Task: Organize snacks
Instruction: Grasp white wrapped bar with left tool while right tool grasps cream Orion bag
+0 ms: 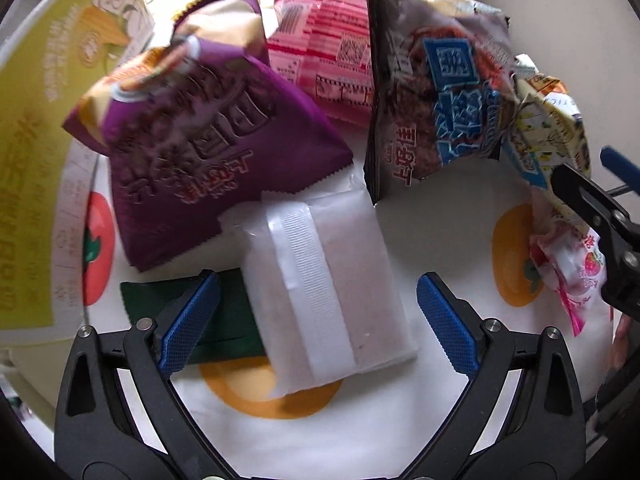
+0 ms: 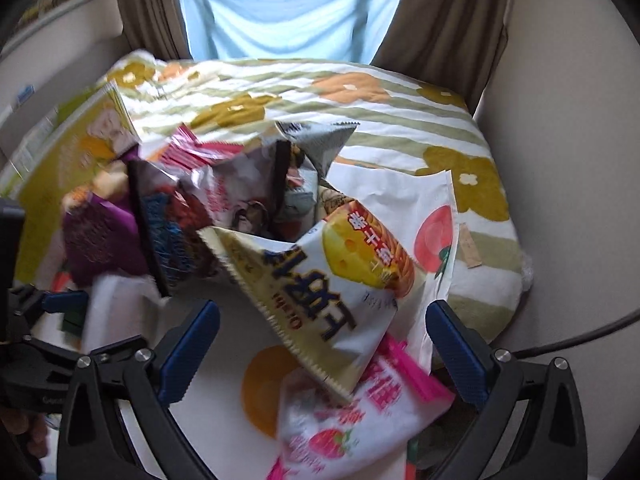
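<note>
L gripper [image 1: 318, 316] wide open, nothing held, pads either side of the white pouch [image 1: 320, 292] but not touching it afaict. R gripper [image 2: 323, 354] also wide open, empty, hanging over the cheese snack bag [image 2: 320, 296] and the strawberry pack [image 2: 332, 432].

Location: whole snack pile sits on a white fruit-print sheet [image 1: 448, 240] spread on a floral blanket [image 2: 360, 120], looks like a bed. White pouch is nearest L, lying flat, back seam up. It overlaps a dark green packet [image 1: 224, 320], and the purple bag [image 1: 208, 148] rests on its far corner.

Handling, my read:
- white pouch: light, slab-ish contents, glossy film so prob slippery. Pinch across the short width at mid-body; flat on a soft surface, so pads may need to dig in a bit.
- purple bag, dark blue-print bag [image 1: 440, 100], cheese bag: air-puffed, v light, crushable contents. Grab by crimped top/bottom seal, not the belly.
- pink pack [image 1: 320, 48]: thin, floppy; take an edge.

Hard to tell:
- both views motion-blurred, esp R wrist; label text unreadable.
- yellow-green box/bag [image 1: 44, 152] cut off at left edge, can't tell which.
- green packet mostly under pouch + L finger.
- no bin or target spot visible in either view.
- what lies under the pile centre is hidden.
</note>
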Motion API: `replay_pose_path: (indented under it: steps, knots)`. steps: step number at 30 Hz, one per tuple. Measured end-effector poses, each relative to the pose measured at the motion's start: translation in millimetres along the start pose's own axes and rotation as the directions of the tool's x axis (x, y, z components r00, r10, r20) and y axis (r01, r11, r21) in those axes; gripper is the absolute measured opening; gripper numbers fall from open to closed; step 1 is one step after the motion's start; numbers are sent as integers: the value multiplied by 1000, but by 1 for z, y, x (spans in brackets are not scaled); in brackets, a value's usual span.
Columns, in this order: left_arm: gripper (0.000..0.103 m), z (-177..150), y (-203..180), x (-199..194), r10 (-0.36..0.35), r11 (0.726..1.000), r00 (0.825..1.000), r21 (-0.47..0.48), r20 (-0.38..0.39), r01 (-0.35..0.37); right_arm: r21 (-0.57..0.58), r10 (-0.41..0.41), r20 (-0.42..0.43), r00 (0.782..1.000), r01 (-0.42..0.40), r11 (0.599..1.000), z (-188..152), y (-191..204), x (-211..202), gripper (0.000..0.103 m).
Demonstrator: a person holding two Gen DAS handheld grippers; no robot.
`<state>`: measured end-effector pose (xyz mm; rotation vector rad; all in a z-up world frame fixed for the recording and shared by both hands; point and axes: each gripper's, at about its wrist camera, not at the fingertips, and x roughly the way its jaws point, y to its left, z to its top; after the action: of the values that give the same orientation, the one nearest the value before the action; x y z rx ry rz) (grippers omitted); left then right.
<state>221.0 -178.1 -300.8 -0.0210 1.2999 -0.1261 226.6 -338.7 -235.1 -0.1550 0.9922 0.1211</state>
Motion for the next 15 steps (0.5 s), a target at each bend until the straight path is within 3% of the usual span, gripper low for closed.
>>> replay_pose_path:
  steps: [3,8,11,15]
  knots:
    - [95,1,-7,3,18,1000,1000,17,10,-18,-70,-63,4,998,63,996,3,5,9,102]
    - [81,4,-18,7,78,995,997,63,21,-79,-163,-121,8,993,120,979,8,12,21,102]
    - [70,3,-22,8,55,996,998,71,22,-56,-193,-133,6,991,132,972,10,14,26,102]
    - [67,2,-31,8,51,996,998,77,24,-53,-212,-137,-1,991,133,968,12,14,33,102]
